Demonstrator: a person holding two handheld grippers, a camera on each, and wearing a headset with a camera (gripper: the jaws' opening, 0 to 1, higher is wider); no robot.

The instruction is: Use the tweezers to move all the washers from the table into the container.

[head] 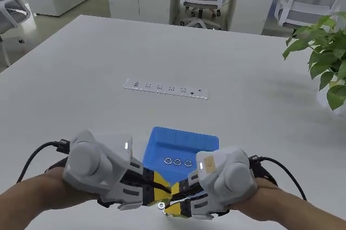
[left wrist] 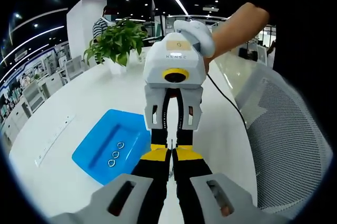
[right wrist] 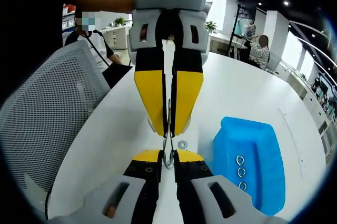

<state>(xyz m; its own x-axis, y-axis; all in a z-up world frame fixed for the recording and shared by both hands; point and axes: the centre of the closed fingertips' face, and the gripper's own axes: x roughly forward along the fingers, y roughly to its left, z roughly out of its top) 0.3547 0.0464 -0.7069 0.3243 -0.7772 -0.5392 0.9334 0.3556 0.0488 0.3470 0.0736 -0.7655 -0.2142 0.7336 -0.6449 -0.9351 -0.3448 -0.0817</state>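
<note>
Pinching tweezers [right wrist: 168, 149] between left tongs [left wrist: 171, 155] and right tongs [right wrist: 168, 156], both pressed together, tip to tip; probably sharing grip to steady tool. Working low over tabletop [right wrist: 237, 92], just beside loose washer [right wrist: 182, 144]: small flat silvery ring. Counting three washers [right wrist: 240, 172] lined up in blue container [right wrist: 231, 134] nearby.

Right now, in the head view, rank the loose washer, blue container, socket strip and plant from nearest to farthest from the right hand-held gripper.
Measured from the right hand-held gripper:
1. loose washer, right beside it, at the near edge.
2. blue container, just beyond.
3. socket strip, farther back, mid-table.
4. plant, far off at the right.
</note>
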